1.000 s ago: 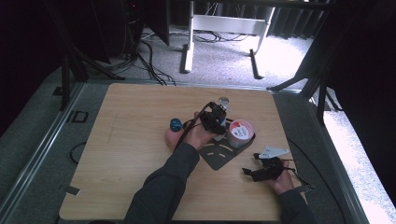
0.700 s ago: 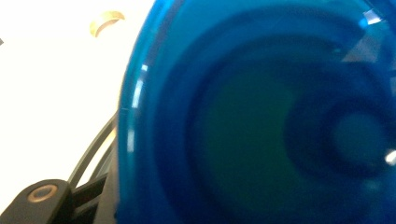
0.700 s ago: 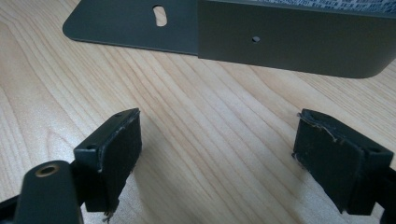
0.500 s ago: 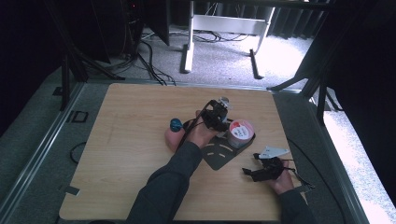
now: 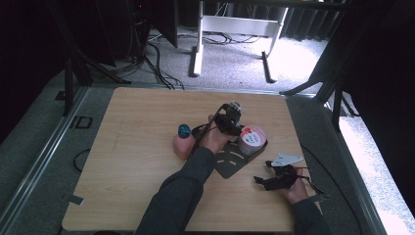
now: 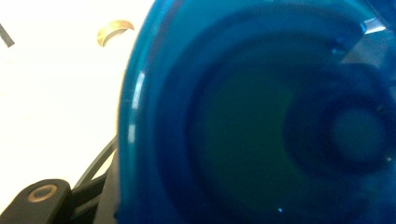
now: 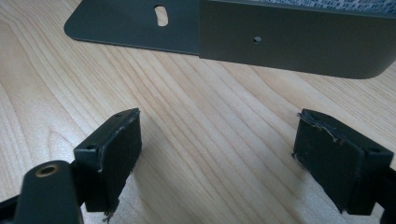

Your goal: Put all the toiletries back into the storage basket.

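Observation:
My left gripper [image 5: 230, 116] is held over the middle of the wooden table [image 5: 137, 127], pointing away from the person. In the left gripper view a translucent blue round object [image 6: 252, 121] sits right in front of the camera between the jaws and hides their pads. My right gripper [image 5: 263, 180] rests near the table's front right, its grey three-cornered plate on top. In the right gripper view it [image 7: 219, 140] stands open with bare wood between the pads, facing the edge of a dark metal plate [image 7: 289, 42].
A pink bottle [image 5: 179, 145] with a blue cap [image 5: 184, 130] stands left of the left hand. A round red-and-white tub [image 5: 252, 139] sits on the dark metal plate [image 5: 230, 164]. A cable trails off the table's right front.

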A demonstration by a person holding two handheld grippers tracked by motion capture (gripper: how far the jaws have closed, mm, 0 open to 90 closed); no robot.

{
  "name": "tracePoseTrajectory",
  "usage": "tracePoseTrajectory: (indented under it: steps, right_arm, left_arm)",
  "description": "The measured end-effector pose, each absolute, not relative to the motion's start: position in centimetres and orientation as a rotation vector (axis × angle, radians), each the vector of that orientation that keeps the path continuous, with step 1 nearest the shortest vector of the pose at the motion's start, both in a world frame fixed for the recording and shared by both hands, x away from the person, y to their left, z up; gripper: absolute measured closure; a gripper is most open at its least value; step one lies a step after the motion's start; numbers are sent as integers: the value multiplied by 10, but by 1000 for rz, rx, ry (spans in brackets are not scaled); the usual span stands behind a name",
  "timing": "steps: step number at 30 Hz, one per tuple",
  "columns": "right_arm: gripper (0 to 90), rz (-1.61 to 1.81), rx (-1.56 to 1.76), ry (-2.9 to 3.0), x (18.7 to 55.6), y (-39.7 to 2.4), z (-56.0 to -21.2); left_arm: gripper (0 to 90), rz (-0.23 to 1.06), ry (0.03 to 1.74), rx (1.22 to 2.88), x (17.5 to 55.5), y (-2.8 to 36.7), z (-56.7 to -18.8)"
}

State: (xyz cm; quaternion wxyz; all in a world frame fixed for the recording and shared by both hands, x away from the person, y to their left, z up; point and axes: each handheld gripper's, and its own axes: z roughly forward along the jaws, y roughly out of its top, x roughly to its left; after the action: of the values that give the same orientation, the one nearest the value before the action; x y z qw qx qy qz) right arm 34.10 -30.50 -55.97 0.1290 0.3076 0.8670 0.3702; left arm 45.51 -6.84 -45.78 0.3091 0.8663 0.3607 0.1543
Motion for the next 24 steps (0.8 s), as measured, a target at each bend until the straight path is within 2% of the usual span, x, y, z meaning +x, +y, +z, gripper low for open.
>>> tracePoseTrajectory:
  steps: [24]
  right_arm:
    - [150, 1079, 888, 2524, 341, -305, -560]
  left_arm:
    - [546, 407, 1035, 2197, 469, -73, -467]
